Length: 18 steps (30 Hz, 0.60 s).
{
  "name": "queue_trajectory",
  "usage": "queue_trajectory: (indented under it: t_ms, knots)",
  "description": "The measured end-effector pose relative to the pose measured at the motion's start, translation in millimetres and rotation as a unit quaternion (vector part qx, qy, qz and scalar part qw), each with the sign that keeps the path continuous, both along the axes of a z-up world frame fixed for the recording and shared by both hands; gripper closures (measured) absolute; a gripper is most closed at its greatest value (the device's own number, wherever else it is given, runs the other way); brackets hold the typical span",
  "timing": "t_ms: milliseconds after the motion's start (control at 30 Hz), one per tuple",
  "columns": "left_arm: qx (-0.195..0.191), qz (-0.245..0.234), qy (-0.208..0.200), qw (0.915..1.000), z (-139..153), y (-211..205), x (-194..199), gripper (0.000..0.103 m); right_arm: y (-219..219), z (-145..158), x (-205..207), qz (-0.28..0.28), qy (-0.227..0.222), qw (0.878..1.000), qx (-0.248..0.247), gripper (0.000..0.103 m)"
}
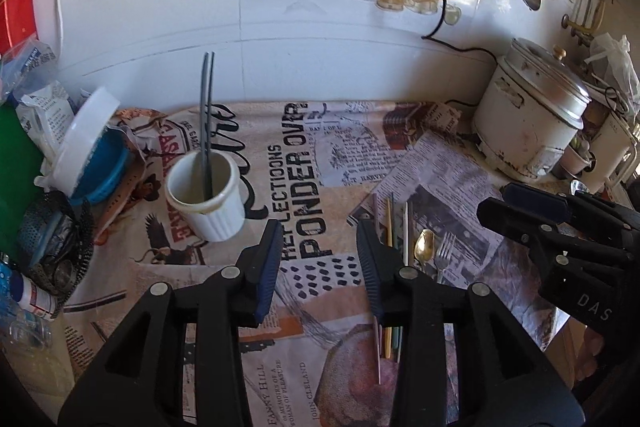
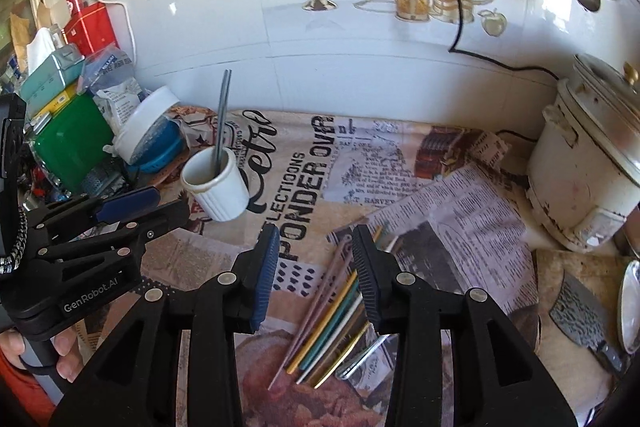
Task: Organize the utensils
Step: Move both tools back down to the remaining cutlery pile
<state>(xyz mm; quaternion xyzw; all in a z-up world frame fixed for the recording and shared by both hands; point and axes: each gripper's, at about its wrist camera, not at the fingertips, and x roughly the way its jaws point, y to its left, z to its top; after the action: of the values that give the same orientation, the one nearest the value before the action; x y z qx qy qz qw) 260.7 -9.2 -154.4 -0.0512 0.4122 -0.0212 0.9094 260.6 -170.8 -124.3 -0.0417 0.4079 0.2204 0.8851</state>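
A white ribbed cup stands on the printed cloth with two dark chopsticks upright in it. Several coloured chopsticks lie in a loose bundle on the cloth. Beside them are a spoon and a fork. My left gripper hovers open to the right of the cup, nothing between its pads. My right gripper is open too, and its right finger hangs over the chopstick bundle without touching it. Each gripper shows in the other's view: the right gripper, the left gripper.
A white rice cooker stands at the back right with its black cord along the tiled wall. Boxes, bags and a blue bowl with a white lid crowd the left. A cleaver and a plate lie far right.
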Motion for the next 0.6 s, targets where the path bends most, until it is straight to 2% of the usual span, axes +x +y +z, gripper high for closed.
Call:
queue_trajectory:
  t_ms: [367,600]
  knots:
    - [-0.009,-0.036,0.079,0.9962,-62,-47,18,0.066,-64,-67,2,-0.072,0.09,0.993,-0.027,0.068]
    - [-0.01,-0.042,0.133,0.9902,-104,-61,23,0.066,-79,-114,10,-0.083,0.166,0.982,-0.027,0.068]
